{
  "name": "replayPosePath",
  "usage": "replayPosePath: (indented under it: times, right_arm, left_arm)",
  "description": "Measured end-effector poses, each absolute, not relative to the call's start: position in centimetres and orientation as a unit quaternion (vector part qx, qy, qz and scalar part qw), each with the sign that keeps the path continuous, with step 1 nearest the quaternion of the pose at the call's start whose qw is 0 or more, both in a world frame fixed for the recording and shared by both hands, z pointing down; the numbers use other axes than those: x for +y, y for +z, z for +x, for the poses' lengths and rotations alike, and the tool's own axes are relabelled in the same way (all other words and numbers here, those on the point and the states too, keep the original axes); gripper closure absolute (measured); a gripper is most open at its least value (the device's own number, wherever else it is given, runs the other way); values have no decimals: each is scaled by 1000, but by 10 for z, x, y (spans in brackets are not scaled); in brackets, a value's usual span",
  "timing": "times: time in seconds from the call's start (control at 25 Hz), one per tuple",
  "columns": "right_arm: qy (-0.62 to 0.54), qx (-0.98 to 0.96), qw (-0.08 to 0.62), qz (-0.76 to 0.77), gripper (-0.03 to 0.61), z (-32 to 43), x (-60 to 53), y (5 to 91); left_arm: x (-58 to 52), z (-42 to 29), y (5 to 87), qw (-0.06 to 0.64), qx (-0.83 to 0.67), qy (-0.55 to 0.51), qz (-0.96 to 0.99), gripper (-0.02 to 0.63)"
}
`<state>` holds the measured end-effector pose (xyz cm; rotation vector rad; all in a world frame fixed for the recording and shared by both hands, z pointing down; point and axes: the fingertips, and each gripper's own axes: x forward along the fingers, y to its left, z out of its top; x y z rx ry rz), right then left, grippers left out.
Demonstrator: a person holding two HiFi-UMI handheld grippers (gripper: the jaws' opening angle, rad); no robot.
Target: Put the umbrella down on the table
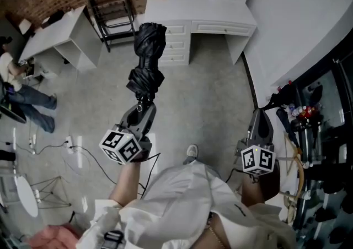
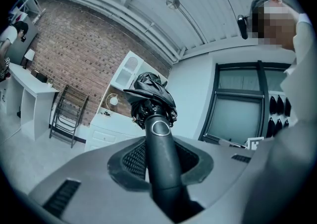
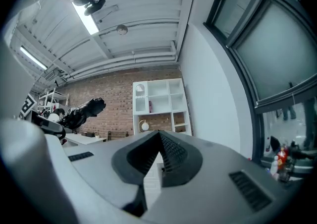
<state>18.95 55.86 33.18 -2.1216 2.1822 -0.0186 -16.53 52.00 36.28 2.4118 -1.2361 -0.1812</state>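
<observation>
The right gripper (image 3: 159, 138) has its jaws closed tip to tip, with nothing between them. Straight ahead of the jaws, a white shelf unit (image 3: 158, 103) stands against a brick wall (image 3: 115, 104). Left of the jaws and well apart from them is the furled black umbrella (image 3: 81, 111). To their right are dark-framed windows (image 3: 267, 54).

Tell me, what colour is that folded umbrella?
The umbrella is black all over; the head view shows it best.
</observation>
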Motion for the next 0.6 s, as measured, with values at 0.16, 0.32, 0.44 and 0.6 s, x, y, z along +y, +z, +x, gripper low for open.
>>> replayPosePath:
  times: [0.16,0.32,0.44,0.6]
  right_arm:
    - [-13,722,50,-690,560,209,525,337]
    - [-16,726,48,-685,560,230,489,339]
    - [-20,730,47,-682,560,242,467,339]
    - [-20,732,45,-679,560,256,444,340]
  left_arm:
    - [491,-142,364,212,-450,-61,865,492]
    - [459,-123,362,212,-456,-60,862,491]
    - [437,-112,361,217,-461,-60,859,492]
    - [417,-100,358,215,-465,-62,856,491]
